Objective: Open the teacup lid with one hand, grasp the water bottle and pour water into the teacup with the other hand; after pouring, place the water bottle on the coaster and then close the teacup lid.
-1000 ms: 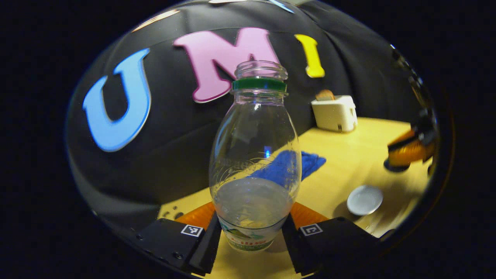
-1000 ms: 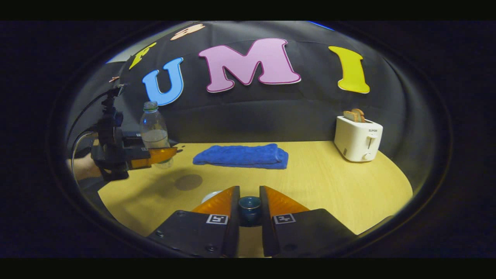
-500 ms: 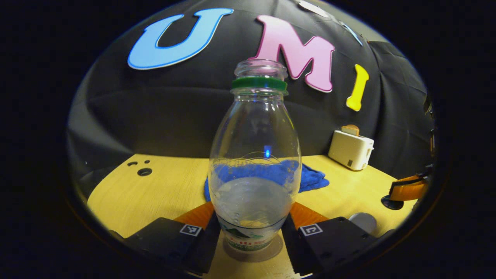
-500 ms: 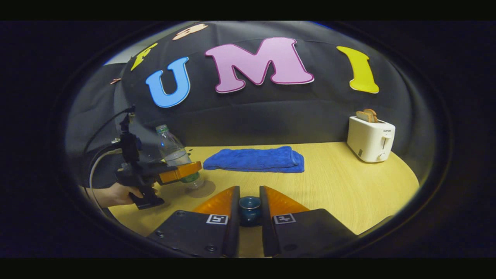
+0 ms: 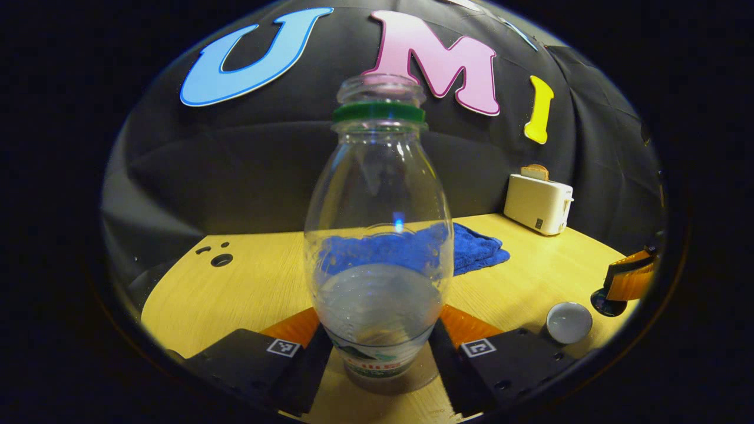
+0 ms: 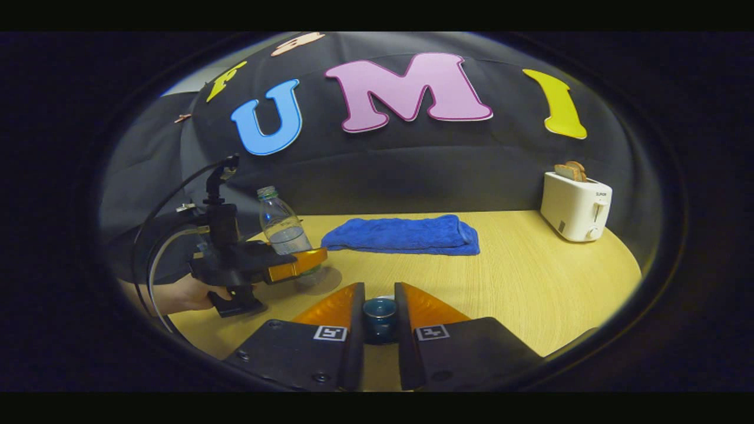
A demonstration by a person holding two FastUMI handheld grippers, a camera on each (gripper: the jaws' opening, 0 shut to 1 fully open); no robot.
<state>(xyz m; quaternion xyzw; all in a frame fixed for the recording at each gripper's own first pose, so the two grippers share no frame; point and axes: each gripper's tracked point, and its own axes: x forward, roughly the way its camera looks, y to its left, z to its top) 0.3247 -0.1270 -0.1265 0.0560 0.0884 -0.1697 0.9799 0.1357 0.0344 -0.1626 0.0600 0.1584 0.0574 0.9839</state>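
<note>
From my left claw I see one water bottle, uncapped and part full, standing on the round coaster; its base hides most of the coaster. The fingers flank the bottle low down, but I cannot tell whether they press on it. My right claw is clenched on the dark knob of the teacup lid, whose rim is hidden. One teacup stands near right on the surface. Farther off lie one blue towel and one white toaster at far right.
</note>
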